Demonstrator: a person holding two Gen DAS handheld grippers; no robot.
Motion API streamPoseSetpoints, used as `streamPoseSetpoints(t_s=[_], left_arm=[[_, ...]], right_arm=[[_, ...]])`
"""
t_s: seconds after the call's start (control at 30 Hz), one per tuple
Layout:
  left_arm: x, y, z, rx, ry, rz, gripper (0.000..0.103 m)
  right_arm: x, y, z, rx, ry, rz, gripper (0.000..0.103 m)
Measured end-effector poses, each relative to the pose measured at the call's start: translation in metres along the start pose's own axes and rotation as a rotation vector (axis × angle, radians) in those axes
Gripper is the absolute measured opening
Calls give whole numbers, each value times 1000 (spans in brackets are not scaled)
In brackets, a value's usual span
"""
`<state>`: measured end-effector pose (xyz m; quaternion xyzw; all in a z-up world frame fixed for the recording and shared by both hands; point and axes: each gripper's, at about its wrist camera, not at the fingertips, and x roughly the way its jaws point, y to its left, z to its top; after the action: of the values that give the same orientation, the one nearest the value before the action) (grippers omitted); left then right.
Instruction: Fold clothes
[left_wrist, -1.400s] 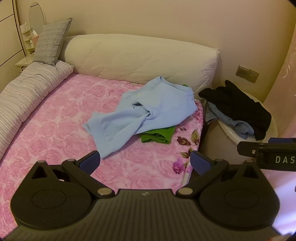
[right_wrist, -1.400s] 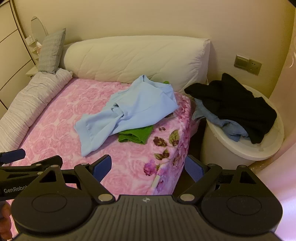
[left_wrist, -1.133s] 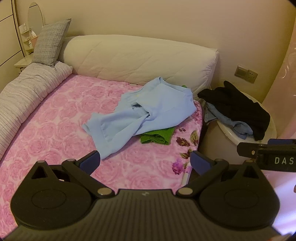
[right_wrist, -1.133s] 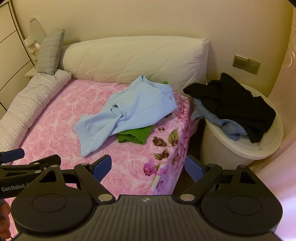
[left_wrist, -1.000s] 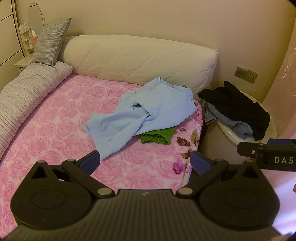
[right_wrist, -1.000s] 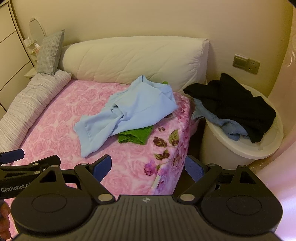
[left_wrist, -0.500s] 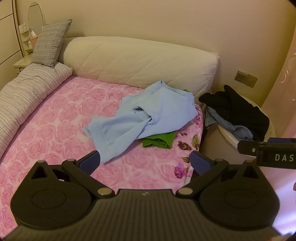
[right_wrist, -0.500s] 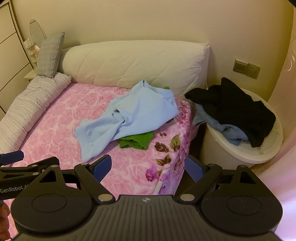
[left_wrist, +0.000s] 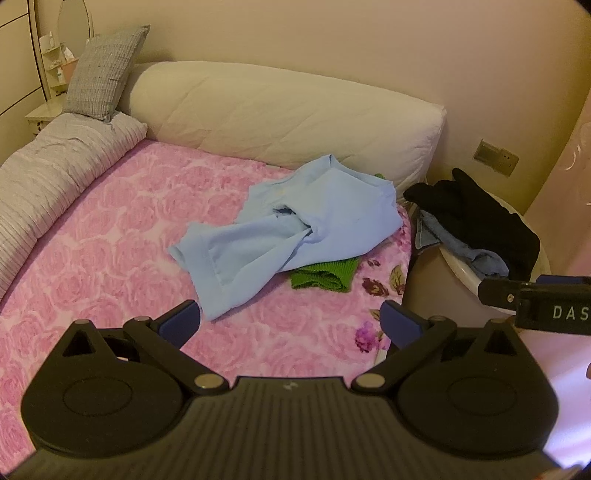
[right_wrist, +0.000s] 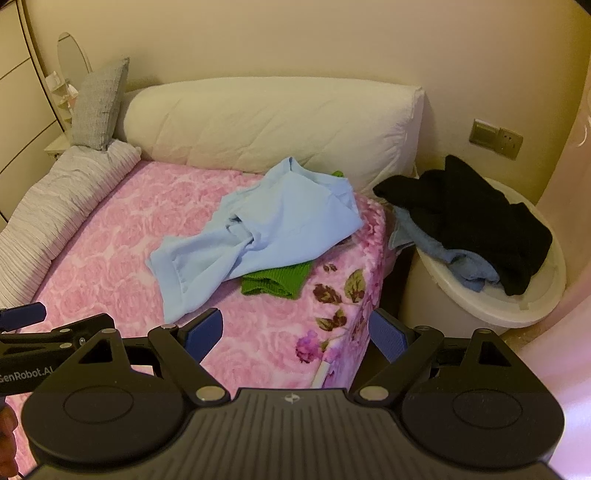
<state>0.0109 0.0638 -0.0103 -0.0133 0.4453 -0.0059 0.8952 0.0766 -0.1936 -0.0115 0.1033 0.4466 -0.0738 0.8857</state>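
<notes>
A bed (left_wrist: 110, 221) covered by a pink rose-patterned blanket (right_wrist: 122, 236) fills most of both views. Along its head lies a long cream bolster (left_wrist: 280, 118), and a rolled striped duvet (left_wrist: 44, 173) runs down the far left edge, with a grey cushion (left_wrist: 105, 72) propped upright at its top end.

Beside the bed's right edge stands a round white bedside stand (right_wrist: 517, 306). A black garment (right_wrist: 476, 218) is heaped on it, covering part of a grey-blue garment (right_wrist: 461, 266) that spills toward the bed.

On the blanket, near the bed's right side and just below the bolster, a crumpled light blue shirt (left_wrist: 295, 229) lies spread out, one hemmed end reaching toward the cameras. A green knitted garment (left_wrist: 325, 277) sits under it, showing at the shirt's near edge and as a small tip at its far edge.

The left gripper (left_wrist: 290, 321) is held above the blanket with its blue-padded fingers (left_wrist: 181, 325) spread wide and nothing between them, short of the shirt. The right gripper (right_wrist: 295, 332) is likewise wide open and empty, over the bed's near right corner.

A wall socket plate (right_wrist: 496, 138) sits above the stand.
</notes>
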Motion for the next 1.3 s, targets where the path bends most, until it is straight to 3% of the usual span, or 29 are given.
streamPoseSetpoints(t_s=[0.77,1.3], left_arm=[[14,27,3,-20,29,-16,102],[30,20,10,-8,56,-34,102]], right_arm=[[19,19,8,-6,28,-27,89],[28,9,11,10,48,-54,89]])
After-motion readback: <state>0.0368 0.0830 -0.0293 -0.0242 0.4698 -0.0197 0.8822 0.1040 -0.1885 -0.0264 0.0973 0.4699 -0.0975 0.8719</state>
